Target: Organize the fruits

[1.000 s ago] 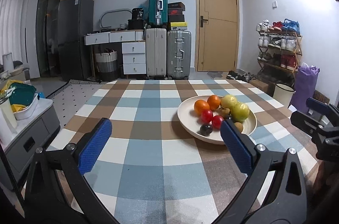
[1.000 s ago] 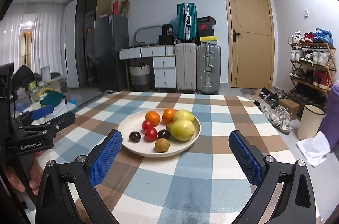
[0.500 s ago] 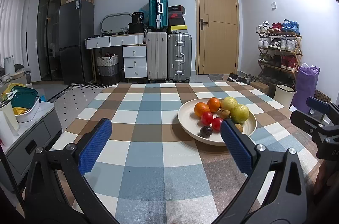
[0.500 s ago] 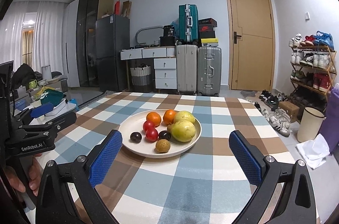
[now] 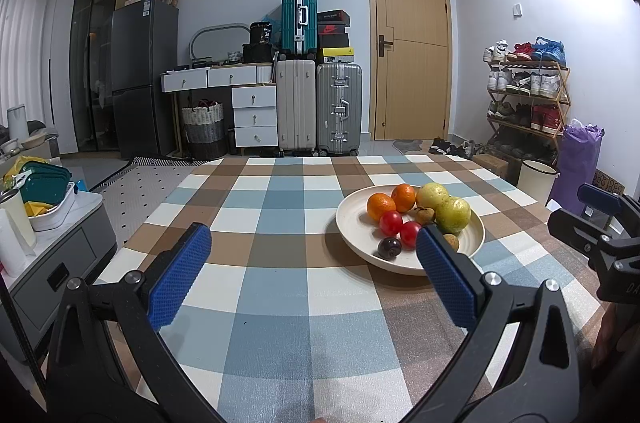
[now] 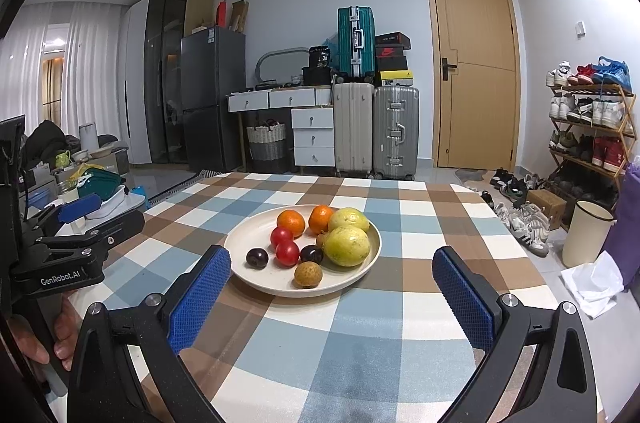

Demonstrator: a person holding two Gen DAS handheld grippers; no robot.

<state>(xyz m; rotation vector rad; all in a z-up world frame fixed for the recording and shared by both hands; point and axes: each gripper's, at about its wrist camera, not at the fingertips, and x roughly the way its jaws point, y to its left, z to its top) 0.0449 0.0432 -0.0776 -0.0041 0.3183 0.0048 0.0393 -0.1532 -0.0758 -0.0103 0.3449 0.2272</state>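
Fruit (image 6: 316, 243), all on one plate (image 6: 244, 263).
Ahead of my fingers (image 6: 200, 299); both pairs apart, empty, so nothing rolls across the worktop (image 6: 360, 343).

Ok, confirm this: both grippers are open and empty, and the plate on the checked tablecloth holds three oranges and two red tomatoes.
Not quite: the plate holds two oranges, not three, as the right wrist view shows. The rest stands: two red tomatoes, checked tablecloth, left gripper and right gripper open and empty.
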